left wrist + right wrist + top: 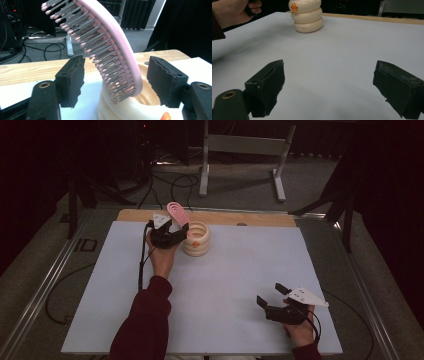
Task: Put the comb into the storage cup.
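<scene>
A pink hairbrush (177, 213) with grey bristles stands tilted in a cream ribbed cup (196, 240) at the far left-middle of the white board. My left gripper (181, 231) reaches it from the near side. In the left gripper view the hairbrush (112, 32) leans between the jaws of the left gripper (115, 77), whose pads stand apart from it on both sides, above the cup (112, 110). My right gripper (270, 294) rests open near the front right edge. In the right gripper view, the right gripper (329, 80) has nothing between its jaws, and the cup (308, 15) is far off.
The white board (225, 280) lies on a wooden tabletop (260, 217) whose far edge shows. A metal stand (245, 145) and cables (175, 182) sit on the floor beyond. A dark red sleeve (145, 320) crosses the board's left front.
</scene>
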Demonstrator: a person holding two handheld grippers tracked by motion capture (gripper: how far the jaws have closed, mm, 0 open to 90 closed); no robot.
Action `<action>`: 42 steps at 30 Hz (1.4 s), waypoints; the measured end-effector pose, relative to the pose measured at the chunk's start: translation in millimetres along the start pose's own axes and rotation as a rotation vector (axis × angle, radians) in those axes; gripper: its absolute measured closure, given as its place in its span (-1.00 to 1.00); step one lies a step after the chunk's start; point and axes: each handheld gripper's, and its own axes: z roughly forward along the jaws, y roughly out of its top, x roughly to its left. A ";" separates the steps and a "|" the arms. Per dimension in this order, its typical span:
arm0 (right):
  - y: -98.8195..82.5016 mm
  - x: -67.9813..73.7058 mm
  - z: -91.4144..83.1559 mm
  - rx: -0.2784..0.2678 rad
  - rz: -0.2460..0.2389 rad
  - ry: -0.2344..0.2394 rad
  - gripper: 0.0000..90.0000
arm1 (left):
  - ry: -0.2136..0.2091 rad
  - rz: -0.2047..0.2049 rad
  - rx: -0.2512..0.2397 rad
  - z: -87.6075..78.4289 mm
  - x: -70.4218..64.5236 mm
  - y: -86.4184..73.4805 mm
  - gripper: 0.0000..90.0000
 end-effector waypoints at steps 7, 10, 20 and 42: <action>0.2 0.0 -0.2 -0.002 0.000 0.000 -0.77 | 0.017 0.016 0.009 -5.6 0.9 2.0 -0.55; 0.2 0.3 0.0 -0.003 -0.002 0.001 -0.77 | 0.026 0.020 0.006 -8.5 1.5 3.4 -0.64; 0.2 0.3 0.1 -0.002 -0.001 0.001 -0.77 | 0.017 0.042 0.036 -14.2 2.2 6.7 -0.80; -0.1 -0.6 -0.2 -0.004 0.000 -0.004 -0.77 | -0.043 0.148 0.088 -35.7 0.5 10.5 -0.98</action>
